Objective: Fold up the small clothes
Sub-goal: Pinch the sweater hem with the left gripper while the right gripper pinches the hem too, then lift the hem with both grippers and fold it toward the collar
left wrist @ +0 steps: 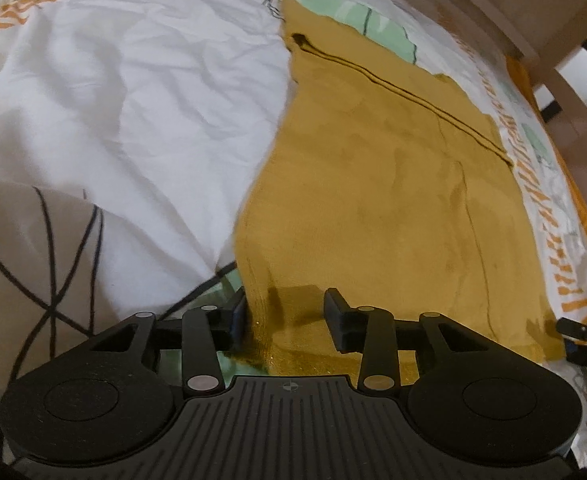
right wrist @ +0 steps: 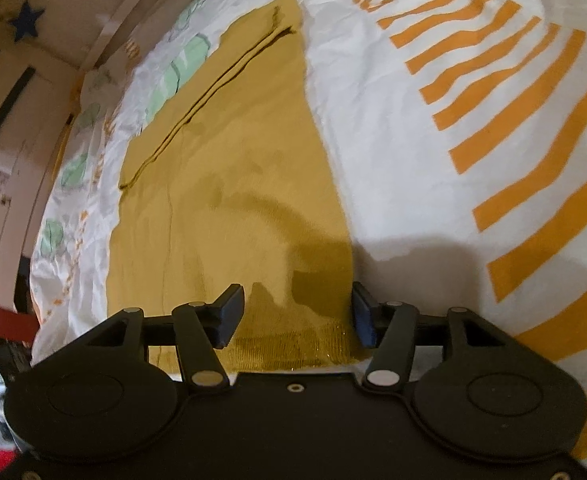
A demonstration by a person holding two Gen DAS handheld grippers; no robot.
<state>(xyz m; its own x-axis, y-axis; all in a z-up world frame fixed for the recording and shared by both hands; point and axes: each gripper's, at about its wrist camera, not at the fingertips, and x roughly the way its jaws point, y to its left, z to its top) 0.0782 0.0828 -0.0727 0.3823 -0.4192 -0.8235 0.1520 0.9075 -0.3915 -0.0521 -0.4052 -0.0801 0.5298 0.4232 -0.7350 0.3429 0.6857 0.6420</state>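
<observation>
Rumpled white bedding [left wrist: 141, 92] with orange stripes and green leaf prints serves as your folding surface, and the mustard garment [left wrist: 393, 184] lies flat on it, stretching away from you. Your left gripper [left wrist: 285, 320] straddles its near left corner, your right gripper [right wrist: 297, 312] the near right corner; both sets of jaws stand wide open, holding nothing. Lower each until one finger slips under the hem, close firmly on cloth alone, not the sheet, then lift both corners evenly.

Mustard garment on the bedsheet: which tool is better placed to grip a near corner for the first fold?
Probably the left tool: its open jaws straddle the mustard garment corner; the right tool looks similarly placed.
</observation>
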